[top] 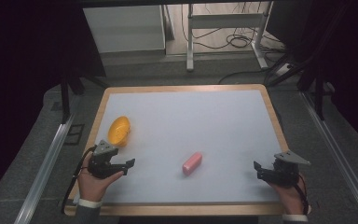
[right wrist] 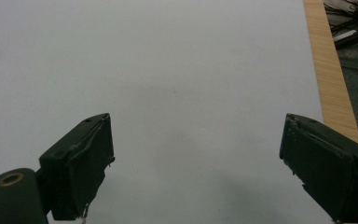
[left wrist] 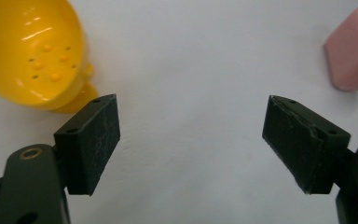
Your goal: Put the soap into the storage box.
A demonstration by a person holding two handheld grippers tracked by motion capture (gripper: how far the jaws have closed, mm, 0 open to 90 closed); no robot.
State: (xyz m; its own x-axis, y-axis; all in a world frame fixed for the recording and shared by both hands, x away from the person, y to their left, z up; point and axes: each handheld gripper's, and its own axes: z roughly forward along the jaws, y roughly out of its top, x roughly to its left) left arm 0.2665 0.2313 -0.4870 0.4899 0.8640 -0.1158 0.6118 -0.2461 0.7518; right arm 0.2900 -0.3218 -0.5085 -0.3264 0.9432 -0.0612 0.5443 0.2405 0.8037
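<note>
One yellow strainer [top: 119, 130], one pink block [top: 192, 163], two tools agape.

The high view hangs above the person's side, looking forward and down over the whole white worktop [top: 191, 121] to the floor beyond. The left gripper view sits low and close, looking across the surface between its own jaws; it shares the yellow bowl [left wrist: 30, 51] and the pink block [left wrist: 354, 49] with the high view. The right gripper view, equally low, faces bare worktop and its wooden edge [right wrist: 328, 70].
</note>
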